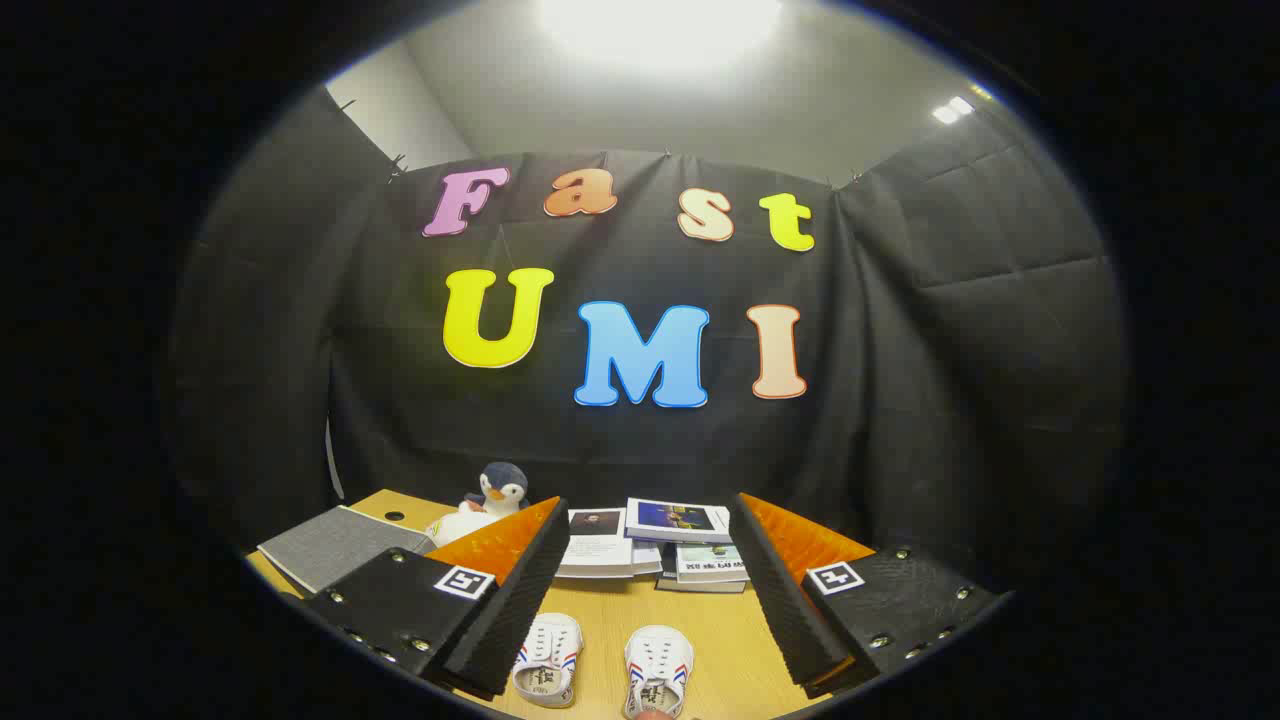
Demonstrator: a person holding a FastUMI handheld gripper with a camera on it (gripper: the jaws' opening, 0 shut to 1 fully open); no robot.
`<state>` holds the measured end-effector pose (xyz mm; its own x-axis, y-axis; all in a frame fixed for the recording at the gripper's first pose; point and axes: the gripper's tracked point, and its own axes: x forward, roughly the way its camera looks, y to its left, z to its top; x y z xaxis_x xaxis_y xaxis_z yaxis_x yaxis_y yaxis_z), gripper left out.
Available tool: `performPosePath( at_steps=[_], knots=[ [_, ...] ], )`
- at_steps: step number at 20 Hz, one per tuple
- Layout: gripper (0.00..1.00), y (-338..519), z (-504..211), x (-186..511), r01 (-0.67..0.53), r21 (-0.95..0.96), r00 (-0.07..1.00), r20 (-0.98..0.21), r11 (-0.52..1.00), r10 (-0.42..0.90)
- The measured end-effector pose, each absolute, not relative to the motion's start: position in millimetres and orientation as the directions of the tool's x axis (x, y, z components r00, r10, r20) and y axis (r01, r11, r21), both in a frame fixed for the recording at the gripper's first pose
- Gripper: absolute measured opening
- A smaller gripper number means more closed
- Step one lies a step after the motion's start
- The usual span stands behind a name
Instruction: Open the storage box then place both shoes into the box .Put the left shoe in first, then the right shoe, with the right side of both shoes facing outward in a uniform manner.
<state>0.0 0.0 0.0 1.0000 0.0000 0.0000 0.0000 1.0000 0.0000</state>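
Note:
Two small white shoes with red and blue side stripes lie on the wooden table between my fingers: the left one (547,657) close to the left finger, the right one (658,672) nearer the middle. My gripper (648,590) is held above them, open wide, with nothing between its black ribbed pads (520,590). The grey storage box (335,545) with its lid down sits on the table beyond the left finger.
A plush penguin (490,500) stands behind the box near the black cloth wall. Stacked books and booklets (660,545) lie at the back of the table between the fingers. The bare wooden table (730,640) stretches around the shoes.

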Motion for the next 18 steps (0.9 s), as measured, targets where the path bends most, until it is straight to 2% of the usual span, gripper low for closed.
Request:
performPosePath(
  at_steps=[8,18],
  knots=[
    [0.98,4,3,4,0.005,0.003,1.0,0.025,1.0,-0.005],
    [0.98,25,-9,9,-0.052,0.005,0.998,0.022,0.999,0.052]
  ],
)
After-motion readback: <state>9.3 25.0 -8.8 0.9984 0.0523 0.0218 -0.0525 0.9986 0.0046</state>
